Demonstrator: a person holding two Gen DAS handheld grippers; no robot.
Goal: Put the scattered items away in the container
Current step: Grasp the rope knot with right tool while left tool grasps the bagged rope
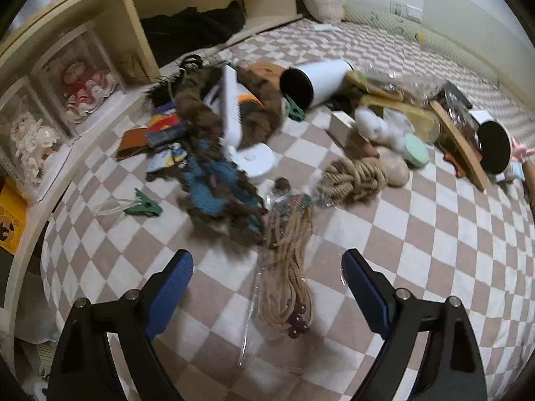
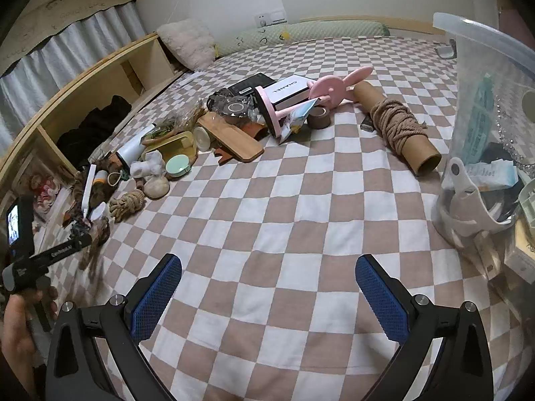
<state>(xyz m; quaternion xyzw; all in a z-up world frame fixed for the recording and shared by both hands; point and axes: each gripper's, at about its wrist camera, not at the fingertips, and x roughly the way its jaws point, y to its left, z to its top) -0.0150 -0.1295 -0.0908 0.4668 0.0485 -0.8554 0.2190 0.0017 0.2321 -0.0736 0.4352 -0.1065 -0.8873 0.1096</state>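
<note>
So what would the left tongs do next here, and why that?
Probably ease down and close on the bagged cord bundle. The left tongs are open and empty, and that clear packet of tan cord lies on the checked bedspread directly between their fingers, nearer than anything else in the pile. The right tongs are open too, over bare cloth.

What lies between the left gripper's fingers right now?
In the left wrist view, a bagged cord bundle lies on the checkered sheet between the open left gripper's fingers, not yet gripped.

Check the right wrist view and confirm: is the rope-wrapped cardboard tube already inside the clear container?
No. The cardboard tube wound with rope lies on the checkered bedsheet, left of and outside the clear plastic container.
</note>
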